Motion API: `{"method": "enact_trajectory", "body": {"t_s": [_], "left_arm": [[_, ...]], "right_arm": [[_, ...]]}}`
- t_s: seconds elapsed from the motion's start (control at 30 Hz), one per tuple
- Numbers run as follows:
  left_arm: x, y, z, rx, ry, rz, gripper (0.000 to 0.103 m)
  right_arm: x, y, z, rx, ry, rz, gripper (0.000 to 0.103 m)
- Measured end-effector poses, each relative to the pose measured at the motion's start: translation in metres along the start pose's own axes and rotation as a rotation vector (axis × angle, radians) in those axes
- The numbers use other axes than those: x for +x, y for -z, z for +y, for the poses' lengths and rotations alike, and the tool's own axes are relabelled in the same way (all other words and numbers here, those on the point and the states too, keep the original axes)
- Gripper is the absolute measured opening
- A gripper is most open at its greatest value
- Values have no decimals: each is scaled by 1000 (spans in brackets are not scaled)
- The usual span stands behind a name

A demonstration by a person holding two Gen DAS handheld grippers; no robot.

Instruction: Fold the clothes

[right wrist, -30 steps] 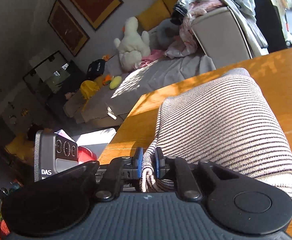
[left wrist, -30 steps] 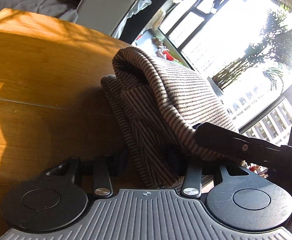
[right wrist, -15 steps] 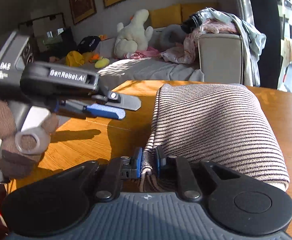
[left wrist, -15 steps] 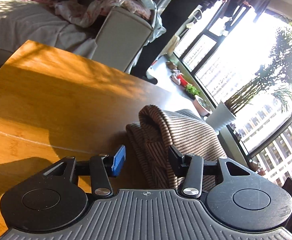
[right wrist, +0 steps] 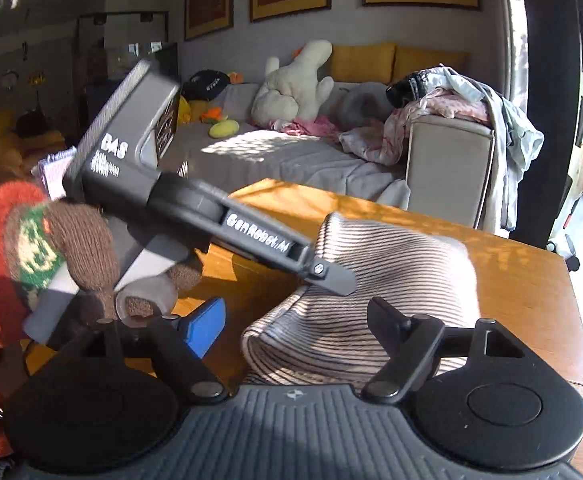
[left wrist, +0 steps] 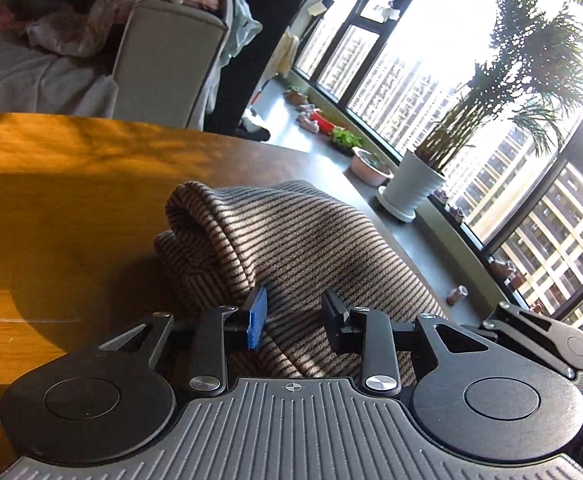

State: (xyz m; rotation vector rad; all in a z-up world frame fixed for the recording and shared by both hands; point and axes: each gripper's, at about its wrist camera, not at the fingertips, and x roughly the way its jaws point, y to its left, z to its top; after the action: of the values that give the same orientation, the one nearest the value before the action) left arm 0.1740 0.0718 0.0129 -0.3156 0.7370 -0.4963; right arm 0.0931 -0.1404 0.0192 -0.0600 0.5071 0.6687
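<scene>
A folded striped sweater (left wrist: 291,240) lies on the wooden table (left wrist: 71,200).

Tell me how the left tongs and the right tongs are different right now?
The left tongs are open only a little, while the right tongs gape much wider. The left tongs hang over the top of the striped sweater; the right tongs sit at its folded edge. Alike: both are open, neither grips the sweater, and each has one blue pad and one black one.

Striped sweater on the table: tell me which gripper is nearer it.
Left, narrowly. The left gripper hangs open directly over the striped sweater; the right gripper is open at its folded edge.
</scene>
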Motion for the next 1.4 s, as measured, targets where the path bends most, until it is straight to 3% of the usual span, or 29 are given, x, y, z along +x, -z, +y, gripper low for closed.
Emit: {"method": "enact_trajectory", "body": {"t_s": [0.07, 0.13, 0.27, 0.3, 0.33, 0.47, 0.5, 0.6, 0.67, 0.8, 0.9, 1.0, 1.1, 1.13, 1.2, 1.27, 1.33, 1.4], "left_arm": [[1, 1, 0, 5, 1, -2, 34], [1, 1, 3, 0, 8, -4, 34], [-1, 2, 5, -3, 12, -6, 34], [-1, 2, 6, -4, 13, -6, 34], [-2, 3, 6, -5, 15, -7, 34], [-2, 4, 9, -11, 24, -12, 34], [-2, 4, 10, -15, 28, -12, 34], [-4, 4, 15, -26, 32, -15, 34], [-6, 5, 20, -41, 38, -19, 34], [-9, 9, 28, -70, 51, -24, 34], [-9, 11, 25, -64, 56, -27, 34], [-8, 12, 21, -48, 52, -28, 34], [-8, 12, 21, -51, 51, -28, 34], [-8, 12, 21, -52, 51, -29, 34], [-8, 12, 22, -54, 51, -29, 34], [-7, 12, 20, -54, 49, -30, 34], [-7, 12, 20, -54, 50, -29, 34], [-6, 13, 18, -51, 48, -28, 34]], "right_arm": [[-14, -9, -28, 105, -3, -32, 88], [-24, -17, -58, 209, 1, -54, 102], [12, -6, -119, 439, -1, -6, 103], [24, -1, -132, 497, -16, 13, 102], [37, 4, -141, 543, -29, 37, 94], [62, 16, -144, 626, -96, 108, 78], [58, 10, -139, 607, -111, 97, 64], [46, -7, -119, 528, -155, 61, 57], [36, -17, -102, 425, -163, 42, 57], [39, -17, -87, 310, -78, 82, 57], [50, -2, -87, 274, 59, 149, 57], [43, 1, -88, 286, 80, 132, 59], [29, -5, -76, 221, 111, 96, 69], [24, -5, -71, 199, 101, 81, 79], [15, -3, -62, 161, 72, 70, 90], [15, 5, -52, 109, 91, 106, 91], [24, 20, -44, 46, 163, 156, 94], [28, 31, -44, 67, 197, 153, 101]]}}
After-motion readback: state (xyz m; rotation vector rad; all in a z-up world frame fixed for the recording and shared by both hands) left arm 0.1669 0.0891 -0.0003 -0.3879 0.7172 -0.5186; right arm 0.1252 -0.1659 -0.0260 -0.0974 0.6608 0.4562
